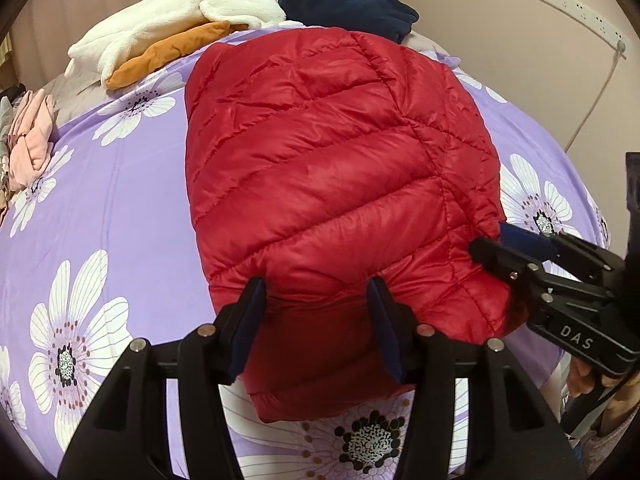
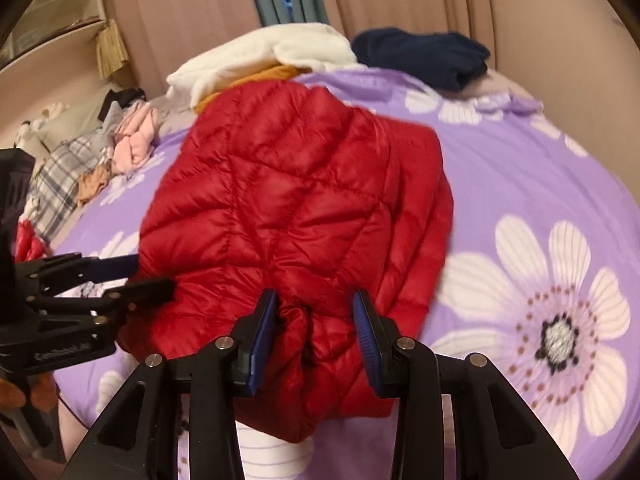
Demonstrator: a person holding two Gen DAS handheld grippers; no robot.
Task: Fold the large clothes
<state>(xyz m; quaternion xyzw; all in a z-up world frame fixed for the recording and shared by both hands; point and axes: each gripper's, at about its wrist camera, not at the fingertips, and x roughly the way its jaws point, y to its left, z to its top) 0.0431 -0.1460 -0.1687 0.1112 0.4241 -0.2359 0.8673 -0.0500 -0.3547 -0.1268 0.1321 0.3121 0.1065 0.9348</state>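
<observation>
The near hem of the red down jacket (image 1: 332, 168) is covered by the left gripper (image 1: 318, 330). Whether its pads press the fabric cannot be told. The right wrist view is blurred. The plaid cloth (image 2: 56, 184) is cut off behind the gripper body.
</observation>
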